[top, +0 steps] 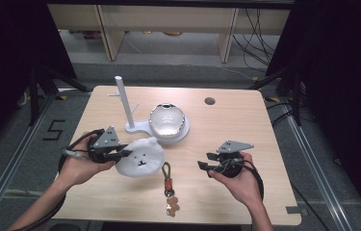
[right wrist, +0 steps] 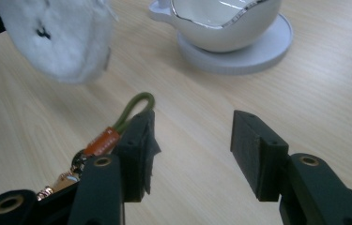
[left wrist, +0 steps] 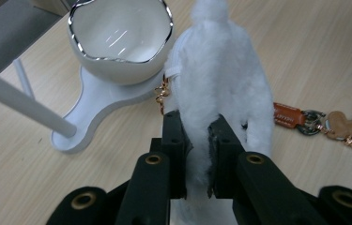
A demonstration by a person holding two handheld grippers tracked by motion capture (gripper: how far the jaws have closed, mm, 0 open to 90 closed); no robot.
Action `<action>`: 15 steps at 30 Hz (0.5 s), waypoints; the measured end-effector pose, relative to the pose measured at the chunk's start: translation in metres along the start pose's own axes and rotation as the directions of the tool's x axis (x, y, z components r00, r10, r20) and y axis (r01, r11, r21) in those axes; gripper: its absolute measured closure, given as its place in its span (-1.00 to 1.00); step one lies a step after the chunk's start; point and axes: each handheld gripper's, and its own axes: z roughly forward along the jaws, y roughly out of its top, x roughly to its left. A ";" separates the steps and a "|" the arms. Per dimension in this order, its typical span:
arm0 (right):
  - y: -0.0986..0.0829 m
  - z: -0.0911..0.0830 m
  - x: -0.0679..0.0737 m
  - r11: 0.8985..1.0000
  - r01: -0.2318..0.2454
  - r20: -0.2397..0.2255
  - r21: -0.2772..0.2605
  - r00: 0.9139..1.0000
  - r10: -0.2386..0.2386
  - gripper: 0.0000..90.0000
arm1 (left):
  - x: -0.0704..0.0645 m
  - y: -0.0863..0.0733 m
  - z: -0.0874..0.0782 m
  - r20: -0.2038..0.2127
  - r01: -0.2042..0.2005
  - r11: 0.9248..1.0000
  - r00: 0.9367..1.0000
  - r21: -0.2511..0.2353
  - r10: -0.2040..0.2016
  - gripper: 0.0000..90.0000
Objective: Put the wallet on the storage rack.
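Left gripper (top: 122,154), seen from the high view: clamped on the fluffy white plush pouch with a stitched face (top: 142,159), held at the light wooden table (top: 245,120) just in front of the white ceramic stand with silver-rimmed bowl (top: 167,121). Right gripper (top: 207,161): spread, apart from the olive-looped keychain with gingerbread charm (top: 169,185).

Left gripper view: jaws pinching the pouch's (left wrist: 220,84) edge, bowl (left wrist: 119,40) beyond.

Right gripper view: jaws wide apart, nothing between, keychain (right wrist: 117,129) just beside the left jaw.
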 end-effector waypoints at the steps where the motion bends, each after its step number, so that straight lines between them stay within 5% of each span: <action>1: 0.000 0.000 0.000 1.000 0.000 0.000 0.000 1.000 0.000 0.13 | 0.000 0.000 0.000 0.000 0.000 1.000 1.000 0.000 0.000 0.76; 15: 0.031 0.021 0.016 0.995 0.101 -0.099 -0.007 0.990 -0.101 0.00 | -0.022 0.033 0.027 0.085 -0.098 0.995 0.991 -0.011 0.099 0.76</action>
